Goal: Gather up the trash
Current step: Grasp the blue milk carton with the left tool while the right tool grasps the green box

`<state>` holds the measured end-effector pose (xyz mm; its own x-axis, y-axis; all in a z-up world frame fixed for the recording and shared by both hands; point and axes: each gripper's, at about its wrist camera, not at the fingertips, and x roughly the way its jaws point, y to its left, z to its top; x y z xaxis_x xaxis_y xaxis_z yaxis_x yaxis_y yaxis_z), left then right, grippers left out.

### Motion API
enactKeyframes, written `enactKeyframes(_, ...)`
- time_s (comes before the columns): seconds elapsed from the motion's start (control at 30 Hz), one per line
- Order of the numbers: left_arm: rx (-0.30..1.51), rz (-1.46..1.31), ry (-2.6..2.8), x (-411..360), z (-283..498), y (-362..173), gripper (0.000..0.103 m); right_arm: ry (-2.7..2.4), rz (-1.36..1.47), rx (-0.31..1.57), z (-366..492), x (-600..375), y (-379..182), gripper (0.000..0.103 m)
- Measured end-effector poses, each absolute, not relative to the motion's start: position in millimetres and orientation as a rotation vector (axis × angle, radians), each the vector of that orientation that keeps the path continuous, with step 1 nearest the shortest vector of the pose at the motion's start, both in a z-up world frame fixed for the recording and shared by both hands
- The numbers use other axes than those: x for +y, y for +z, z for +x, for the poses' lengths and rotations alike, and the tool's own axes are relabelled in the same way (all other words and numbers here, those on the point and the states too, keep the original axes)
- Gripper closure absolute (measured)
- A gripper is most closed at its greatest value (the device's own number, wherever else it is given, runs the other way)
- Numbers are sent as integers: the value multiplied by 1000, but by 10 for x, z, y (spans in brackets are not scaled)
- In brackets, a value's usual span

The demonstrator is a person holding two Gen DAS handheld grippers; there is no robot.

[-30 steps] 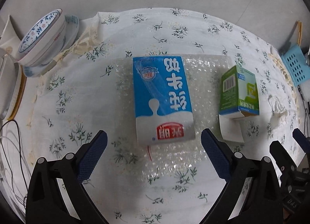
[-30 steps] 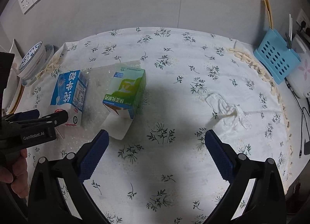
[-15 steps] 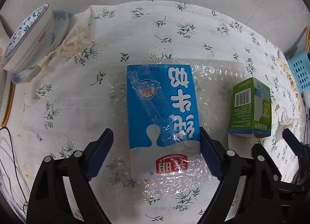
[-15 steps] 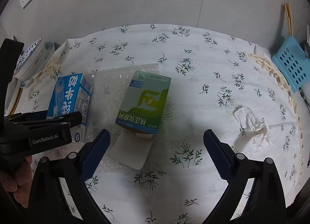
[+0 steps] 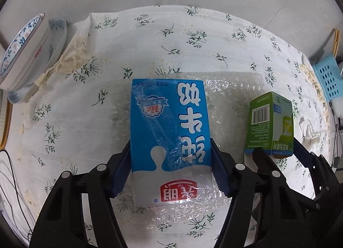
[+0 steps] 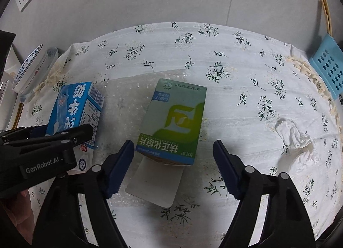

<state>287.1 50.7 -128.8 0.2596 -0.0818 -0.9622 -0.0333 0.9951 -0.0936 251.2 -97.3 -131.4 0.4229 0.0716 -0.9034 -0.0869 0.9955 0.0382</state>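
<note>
A blue and white milk carton [image 5: 169, 138] lies on a sheet of bubble wrap [image 5: 231, 97] on the floral tablecloth. My left gripper [image 5: 170, 168] has its blue pads pressed against both sides of the carton's near end. The carton also shows in the right wrist view [image 6: 72, 110], with the left gripper [image 6: 55, 138] on it. A green medicine box [image 6: 173, 123] with an open white flap lies on the wrap. My right gripper [image 6: 173, 168] is open, its fingers either side of the box's near end, not touching. A crumpled white tissue [image 6: 295, 138] lies to the right.
Stacked blue-patterned bowls and plates [image 5: 25, 55] stand at the table's far left edge. A light blue perforated basket [image 6: 328, 65] sits at the far right edge. Cables [image 5: 12, 205] hang at the left. A wall runs behind the table.
Both grippers moved forward and down. The left jaws closed in around the milk carton. The right gripper came up to the green box, still open.
</note>
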Motion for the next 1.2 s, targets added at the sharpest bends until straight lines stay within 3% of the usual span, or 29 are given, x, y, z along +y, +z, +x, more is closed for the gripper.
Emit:
enactKeyframes(0.07,1299,-94,-31,526,2818,-1242,38,102,-16,1129,2521,-962,-1319,39)
enactKeyframes(0.13,1293,-87,-28,540,2796,-1219,39,112,-14,1137,2529,-955,-1330,53)
enactKeyframes(0.17,1291,-86,-27,552,2783,-1206,39,112,-13,1138,2528,-954,-1329,54)
enactKeyframes(1.2,1211,-98,-21,605,2084,-784,39,136,6,1036,2002,-1183,-756,54)
